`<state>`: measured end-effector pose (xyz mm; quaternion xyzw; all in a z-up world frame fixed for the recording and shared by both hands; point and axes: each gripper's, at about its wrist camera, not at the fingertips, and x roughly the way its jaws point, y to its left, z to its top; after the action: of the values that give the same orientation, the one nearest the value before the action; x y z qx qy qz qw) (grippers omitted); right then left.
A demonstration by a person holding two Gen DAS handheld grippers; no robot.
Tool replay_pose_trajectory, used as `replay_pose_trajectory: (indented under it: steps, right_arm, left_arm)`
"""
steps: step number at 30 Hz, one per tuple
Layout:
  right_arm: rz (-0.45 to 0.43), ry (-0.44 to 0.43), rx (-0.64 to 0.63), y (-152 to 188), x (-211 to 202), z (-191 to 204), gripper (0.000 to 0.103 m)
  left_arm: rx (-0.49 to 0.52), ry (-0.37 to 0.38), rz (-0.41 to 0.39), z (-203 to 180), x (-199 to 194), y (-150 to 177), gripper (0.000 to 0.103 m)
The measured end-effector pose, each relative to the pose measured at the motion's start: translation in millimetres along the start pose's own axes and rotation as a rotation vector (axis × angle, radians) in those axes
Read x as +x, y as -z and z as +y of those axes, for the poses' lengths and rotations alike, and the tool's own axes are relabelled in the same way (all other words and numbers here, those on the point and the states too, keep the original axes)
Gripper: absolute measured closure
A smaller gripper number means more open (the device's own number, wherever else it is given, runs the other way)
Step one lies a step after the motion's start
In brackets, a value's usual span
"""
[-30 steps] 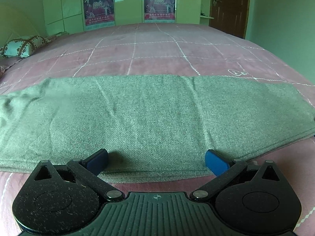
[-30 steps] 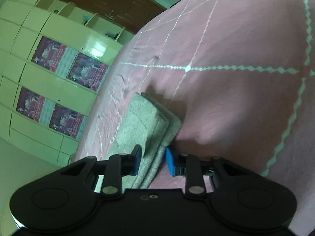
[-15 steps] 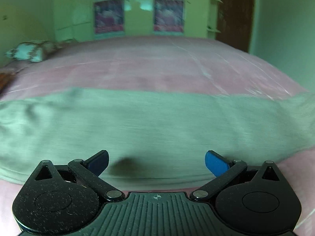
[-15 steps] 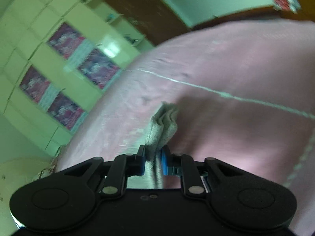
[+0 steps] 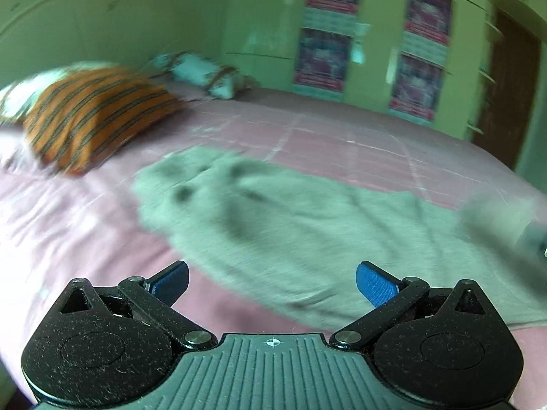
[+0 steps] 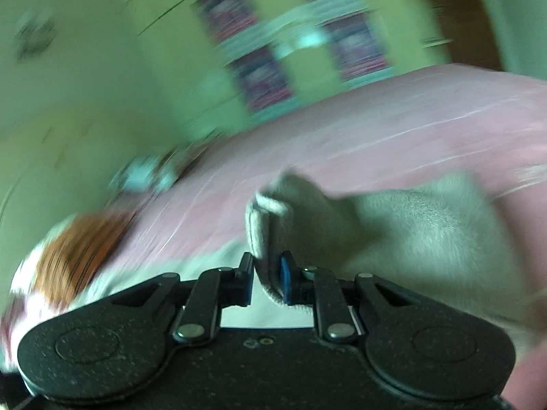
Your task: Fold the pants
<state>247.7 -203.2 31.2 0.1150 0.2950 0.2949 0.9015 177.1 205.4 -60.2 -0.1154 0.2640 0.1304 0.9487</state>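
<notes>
Grey-green knit pants lie across the pink bedspread, their long axis running from the far left, near the orange striped pillow, toward the near right of my left wrist view. That far-left end lies rumpled, with dark creases in it. My left gripper hovers over the near edge of the cloth with its blue pads spread wide and nothing between them.

My right gripper is clamped on a folded end of the pants; the pinched hem stands up between the nearly closed pads, and the rest of the cloth trails off to the right over the bedspread. At the right edge of the left wrist view a pale blur rises from the cloth; it may be that held end, but motion blur keeps me from telling. Green cupboards with posters stand behind the bed, beside a brown door.
</notes>
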Motion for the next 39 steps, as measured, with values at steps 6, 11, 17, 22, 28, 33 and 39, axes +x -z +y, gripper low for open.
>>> replay_pose_trajectory:
  steps: [6, 11, 17, 22, 28, 33, 39]
  right_arm:
    - [0.081, 0.005, -0.108, 26, -2, 34, 0.084]
    - [-0.067, 0.197, -0.048, 6, -39, -21, 0.085]
    - [0.047, 0.288, 0.121, 0, -50, -100, 0.082]
    - [0.073, 0.365, 0.082, -5, -60, -125, 0.077]
    - [0.047, 0.312, 0.09, -21, -75, -137, 0.082]
    - [0.044, 0.315, 0.038, -37, -76, -149, 0.087]
    - [0.011, 0.322, 0.012, -71, -28, -152, 0.087]
  left_arm:
    - [-0.081, 0.04, -0.035, 16, 6, 2, 0.0]
    - [-0.003, 0.095, -0.012, -10, 16, 7, 0.0]
    - [0.077, 0.095, -0.02, -41, 7, 11, 0.0]
    - [0.225, 0.144, -0.063, -100, -2, 11, 0.0]
    - [0.332, 0.143, 0.051, -173, 22, 19, 0.0]
    - [0.285, 0.132, 0.042, -182, 22, -2, 0.0]
    - [0.276, 0.143, 0.089, -211, 73, -37, 0.0]
